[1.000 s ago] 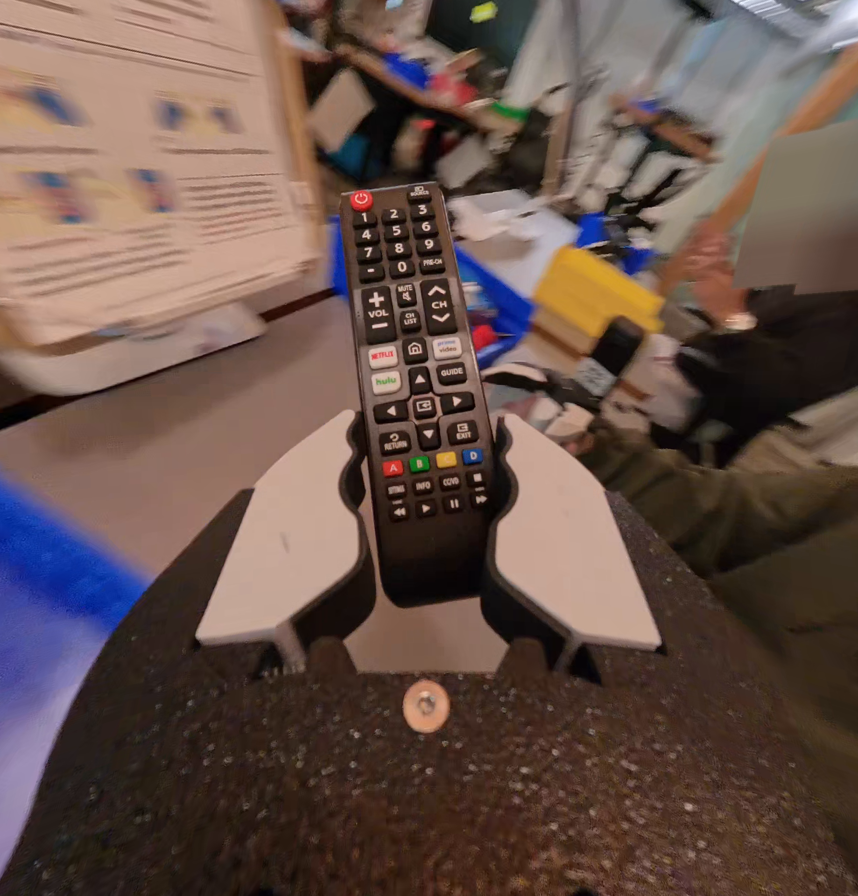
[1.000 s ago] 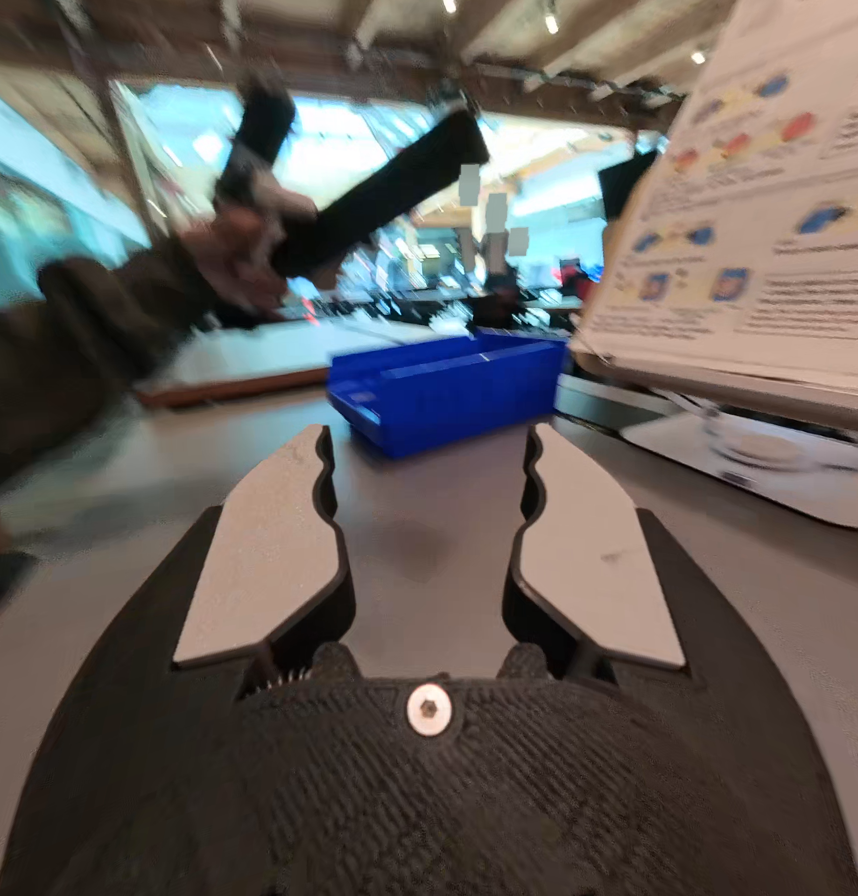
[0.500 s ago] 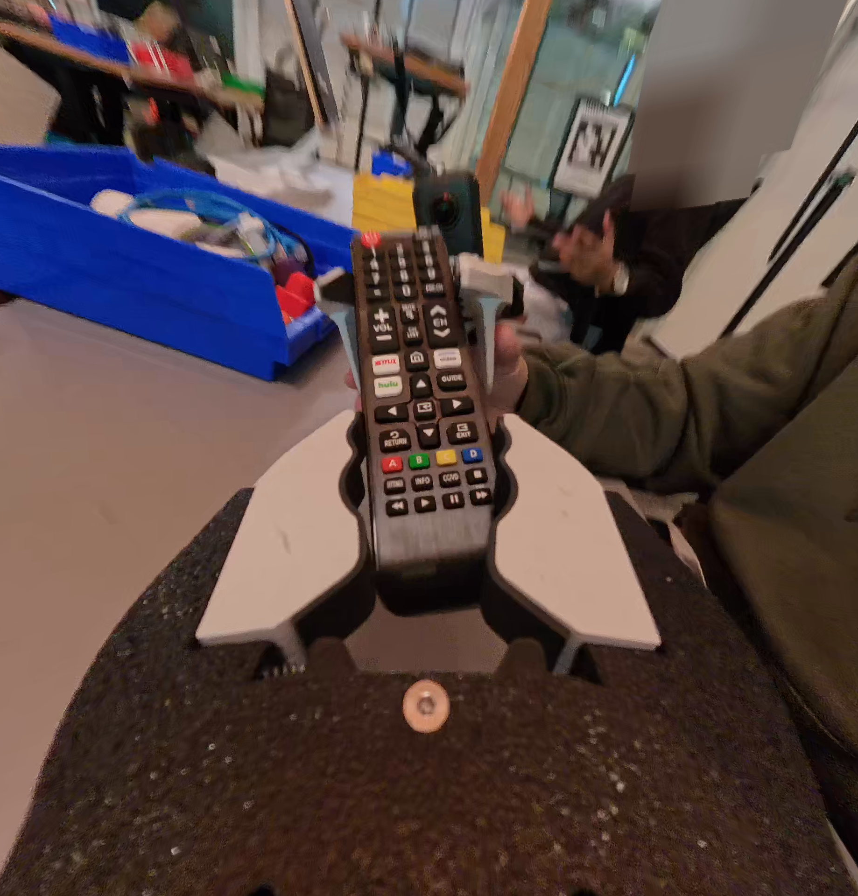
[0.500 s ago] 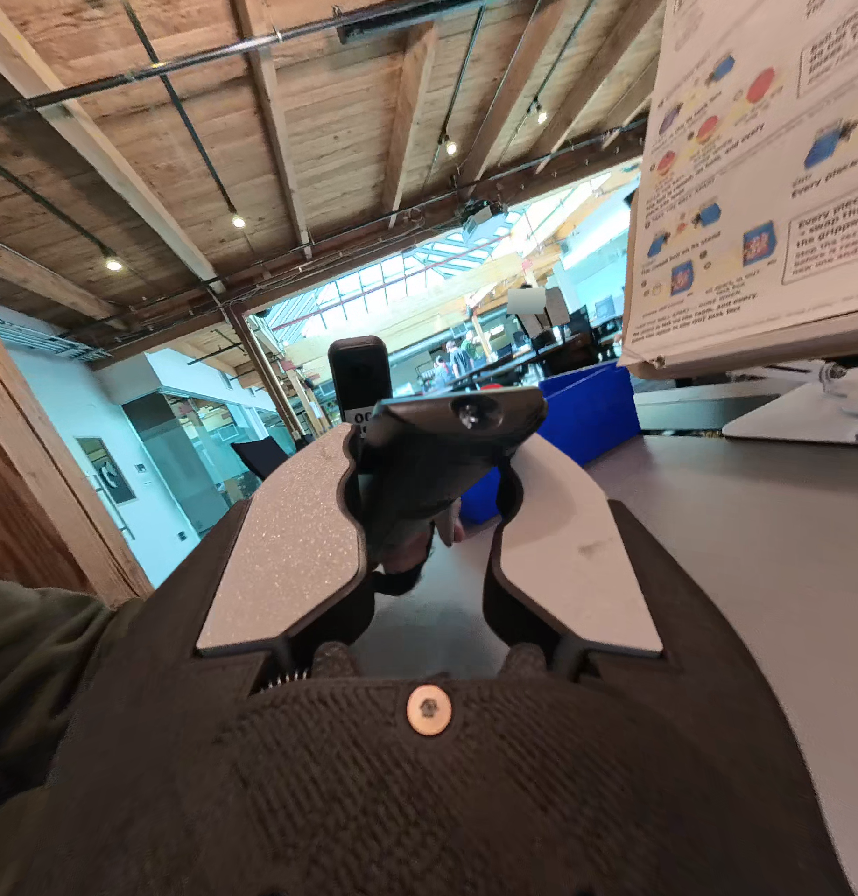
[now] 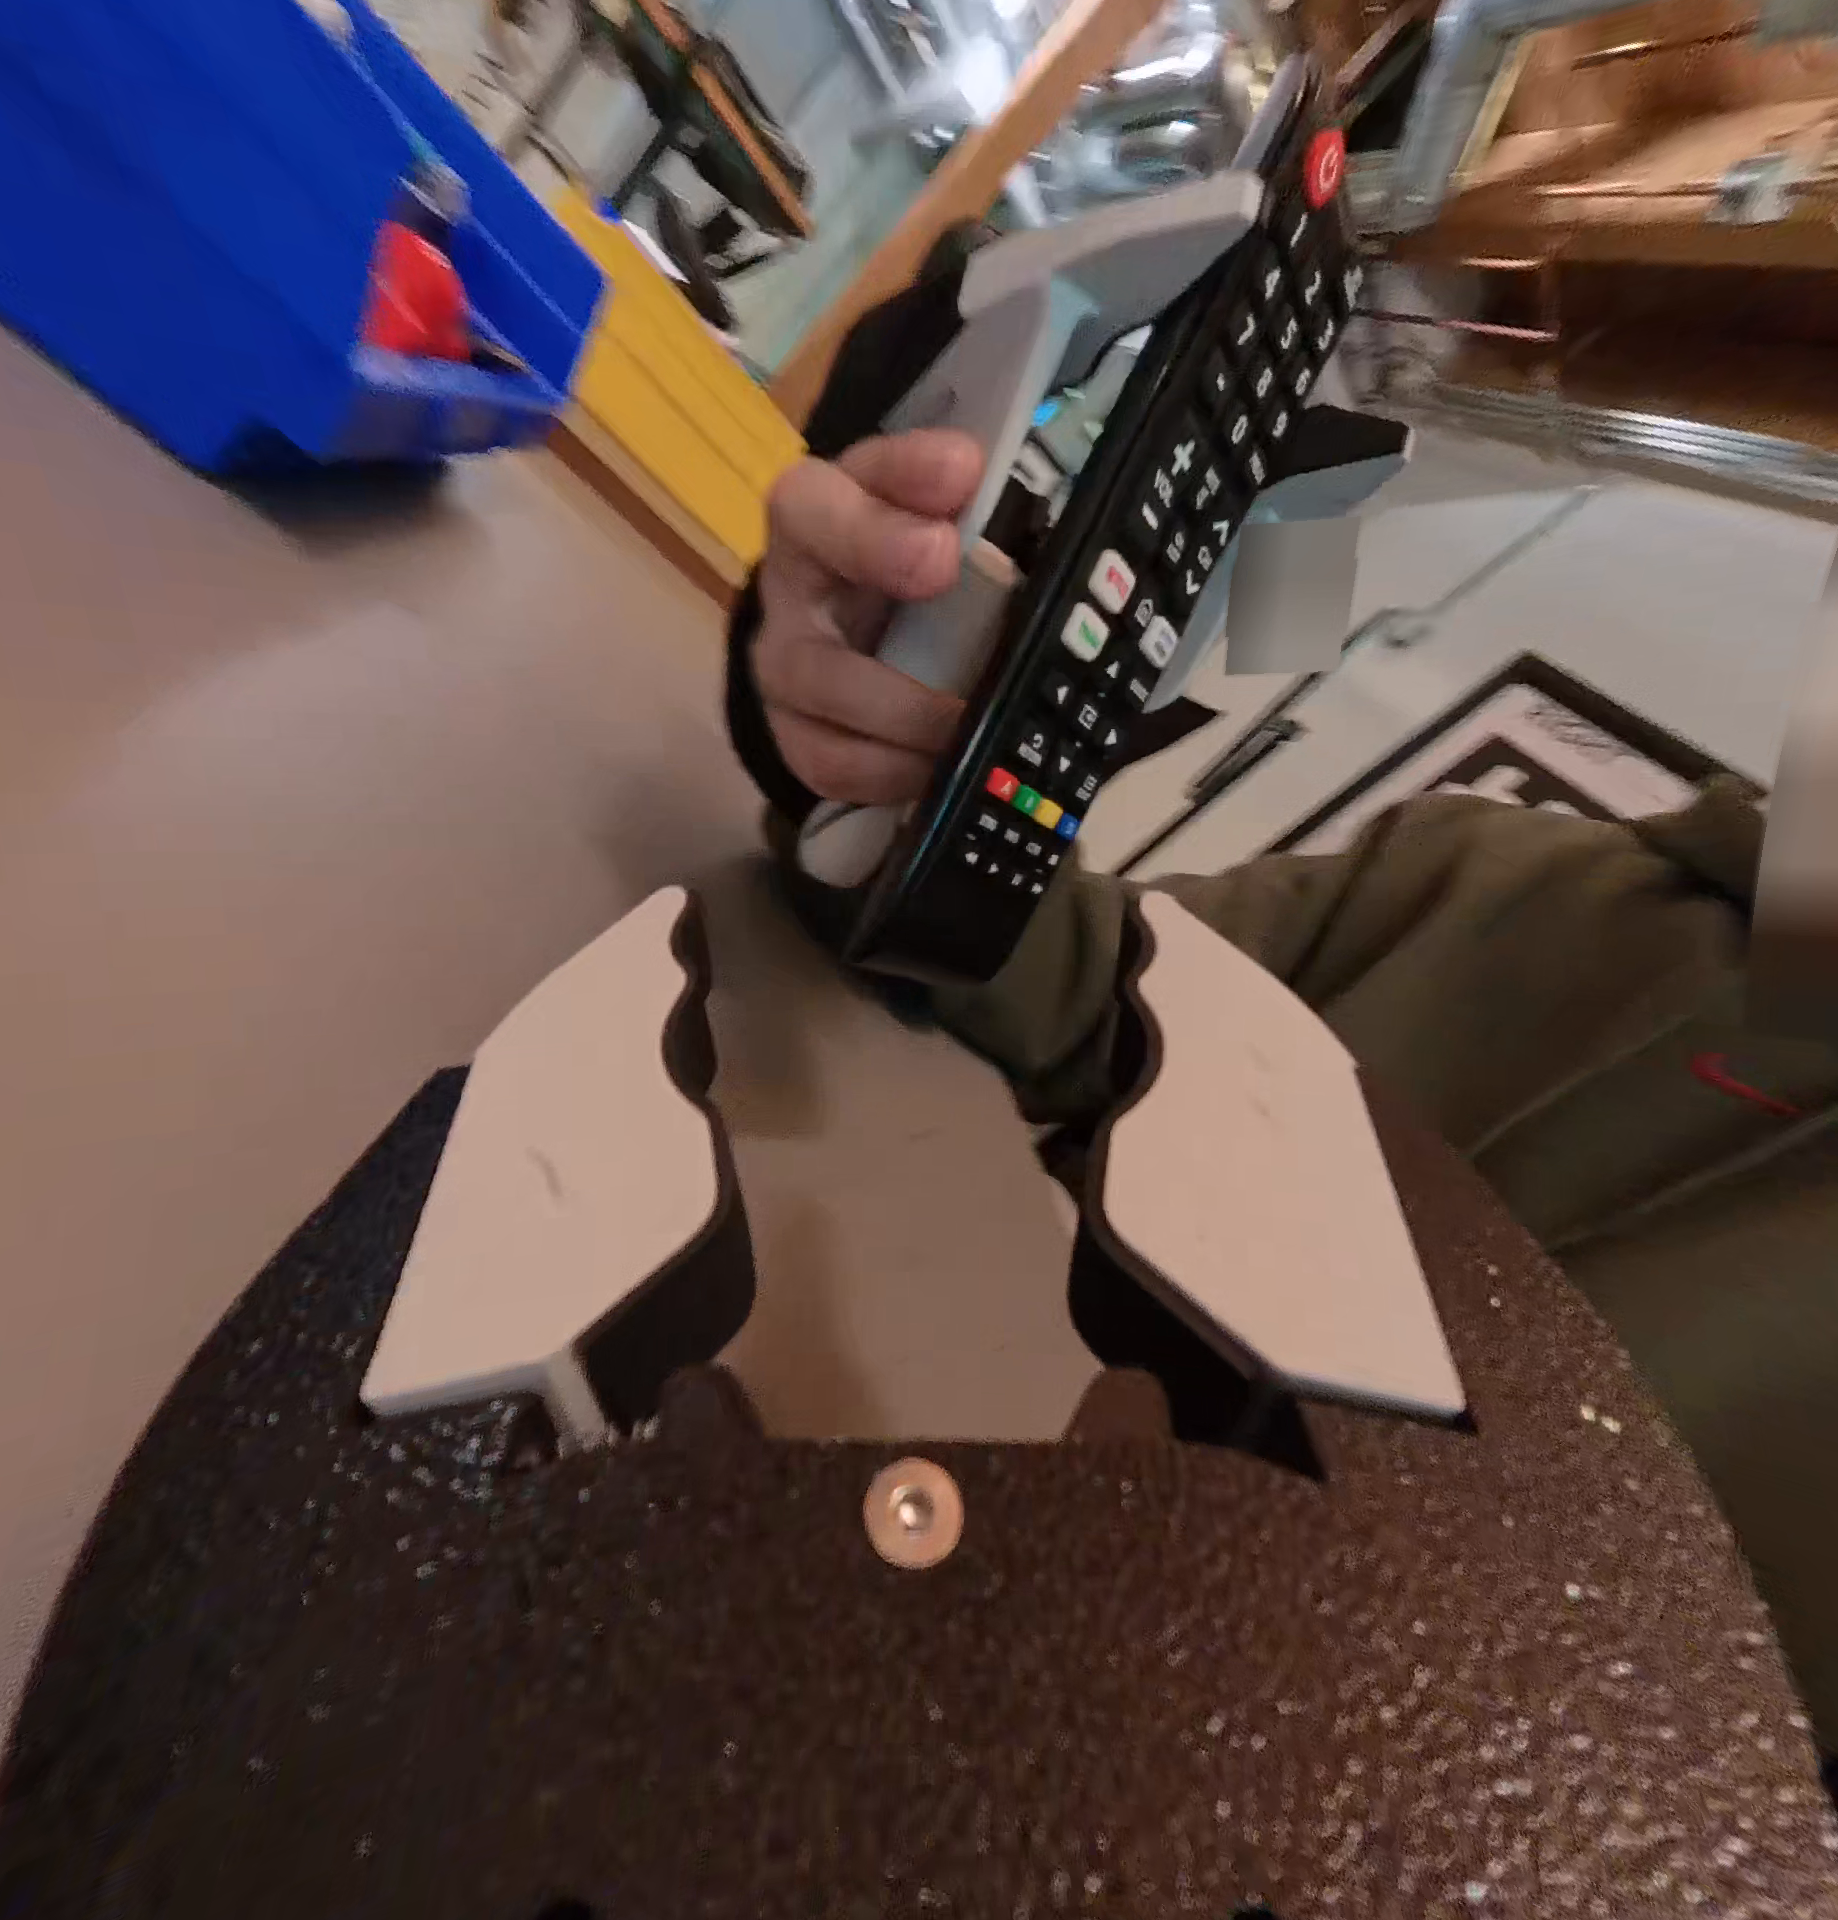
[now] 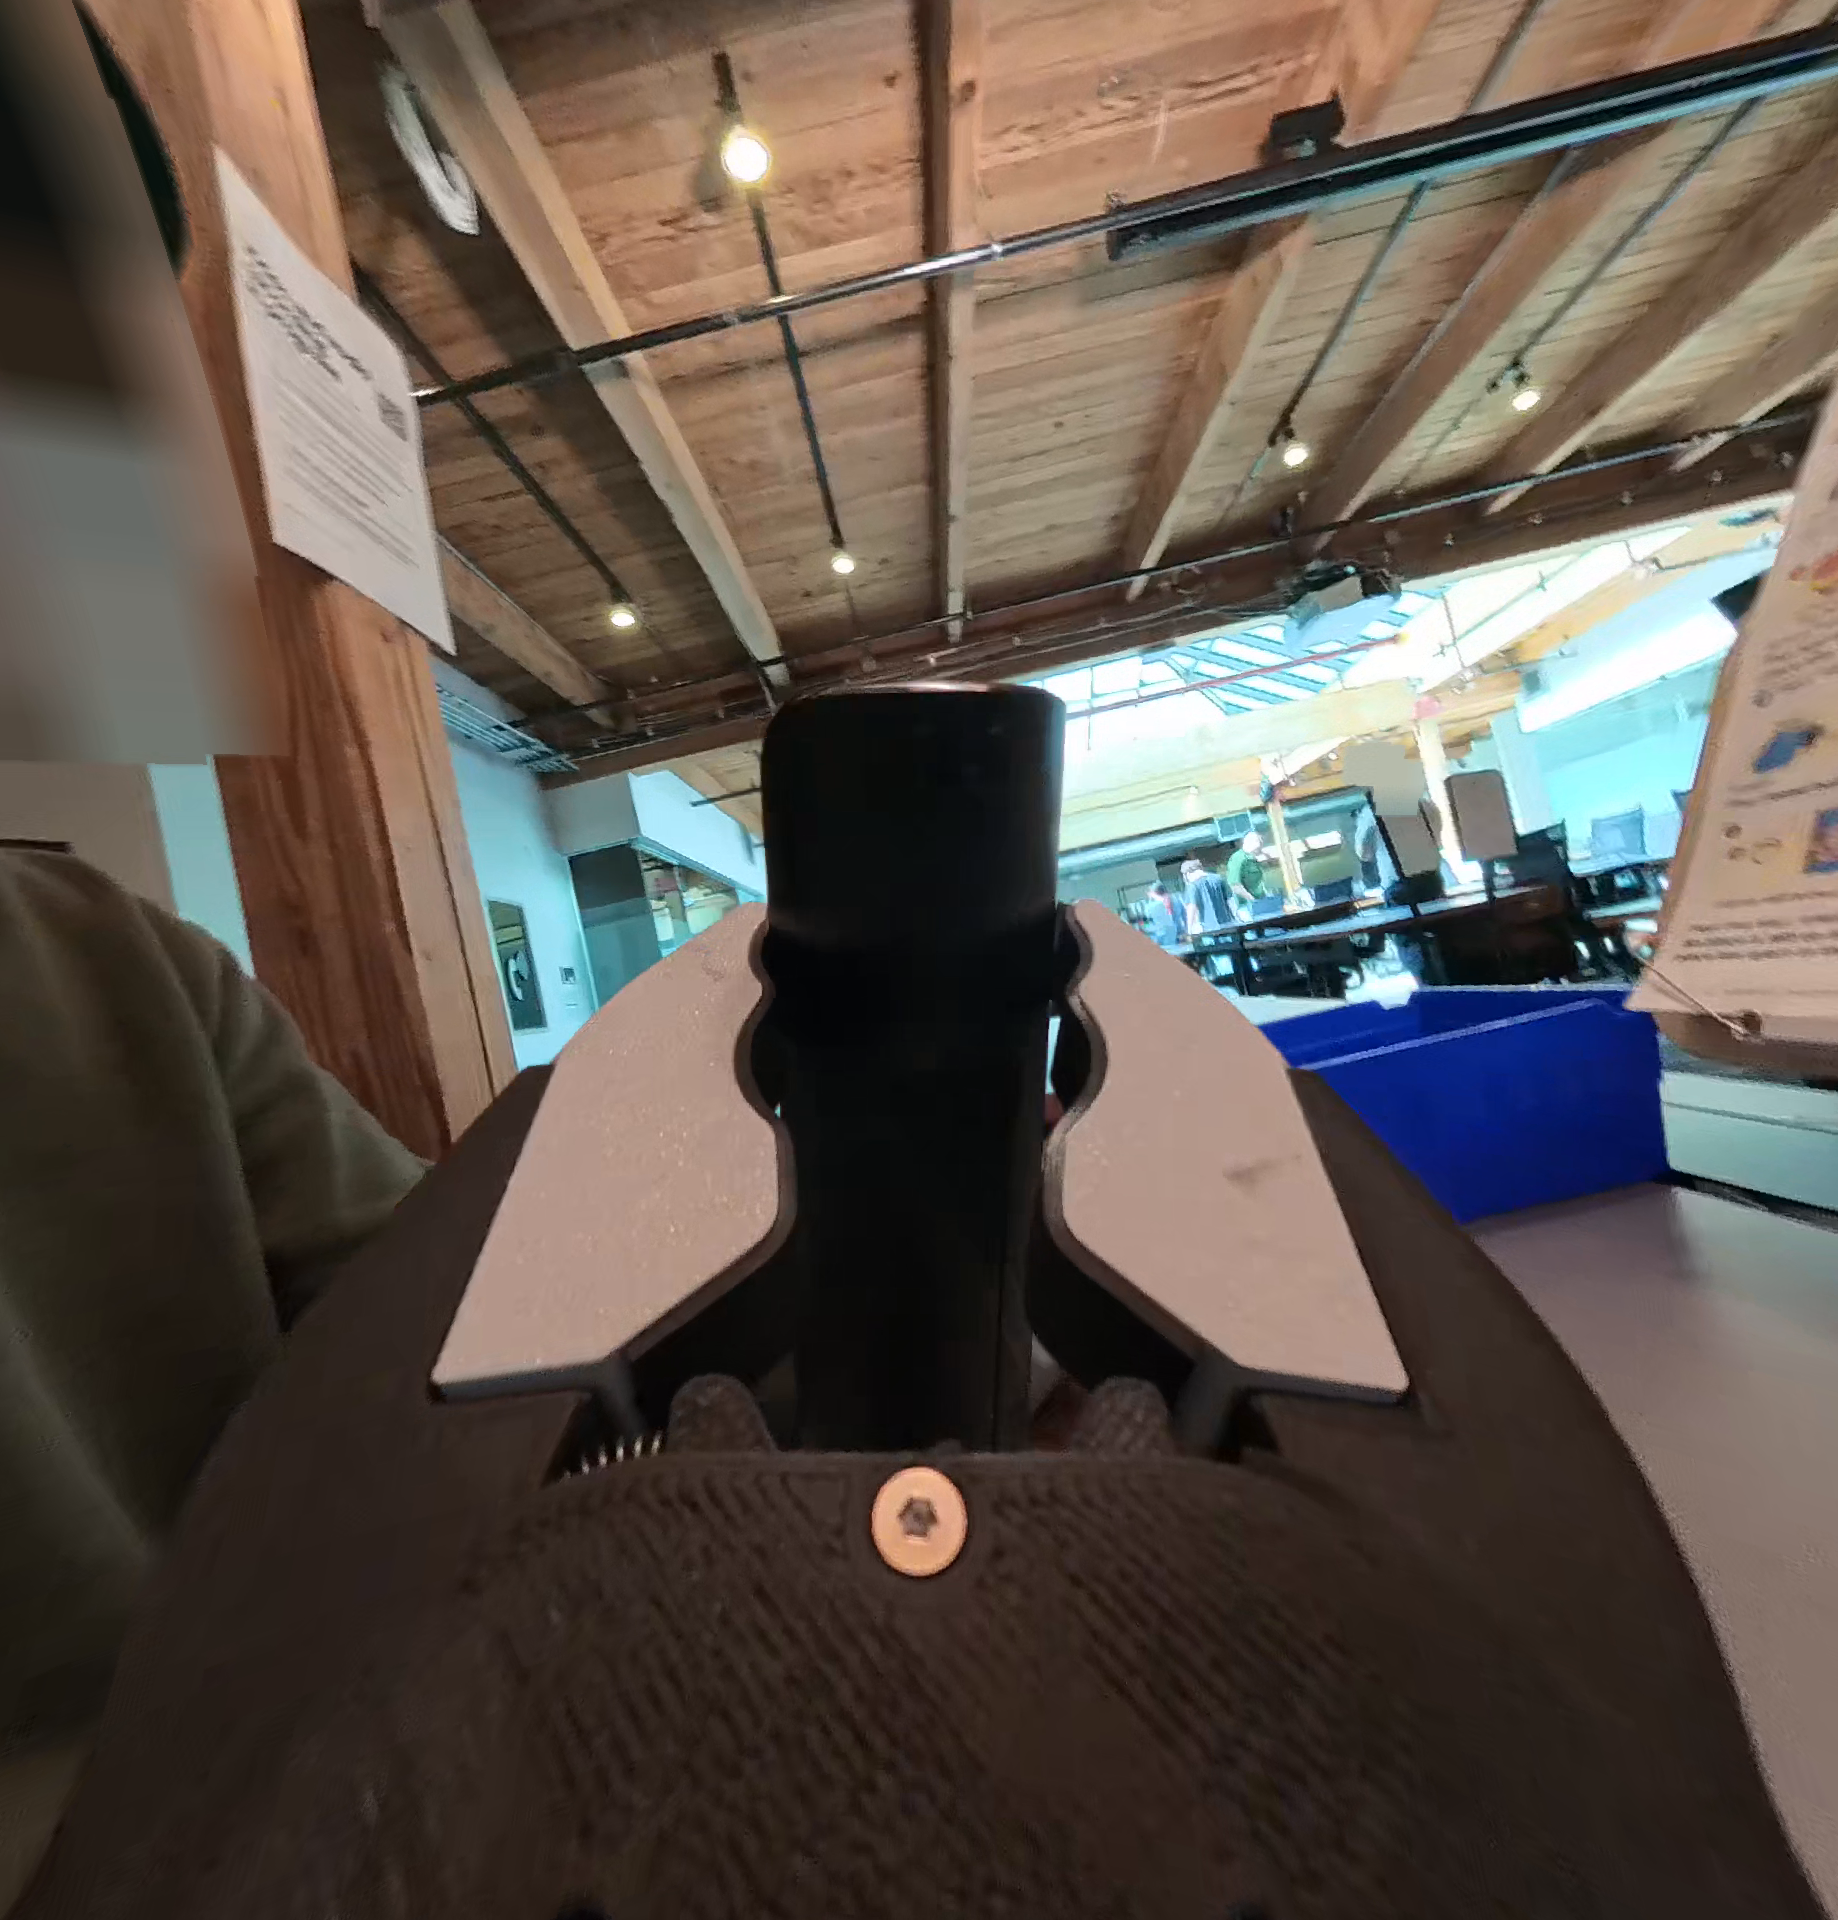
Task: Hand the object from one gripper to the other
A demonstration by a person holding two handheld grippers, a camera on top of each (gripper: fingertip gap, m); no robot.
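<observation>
A black remote control [image 5: 1133,582] with coloured buttons hangs tilted in the air, its buttons facing the left wrist view. My right gripper [image 6: 913,935] is shut on it; the right wrist view shows the remote's plain black back [image 6: 910,1039] between the grey fingers. In the left wrist view the right gripper's fingers [image 5: 1008,343] clamp the remote's upper half, with a hand [image 5: 863,623] on the handle. My left gripper [image 5: 910,935] is open and empty, just below the remote's lower end and not touching it.
A grey table [image 5: 271,831] lies below. A blue bin [image 5: 219,260] and a yellow bin [image 5: 676,416] stand at its far side. The blue bin [image 6: 1466,1101] and a poster board [image 6: 1788,831] are on the right. An olive sleeve [image 5: 1517,987] is close by.
My left gripper has opened and let go of the remote. My right gripper has shut on it and carried it up and away, tilting it to the right.
</observation>
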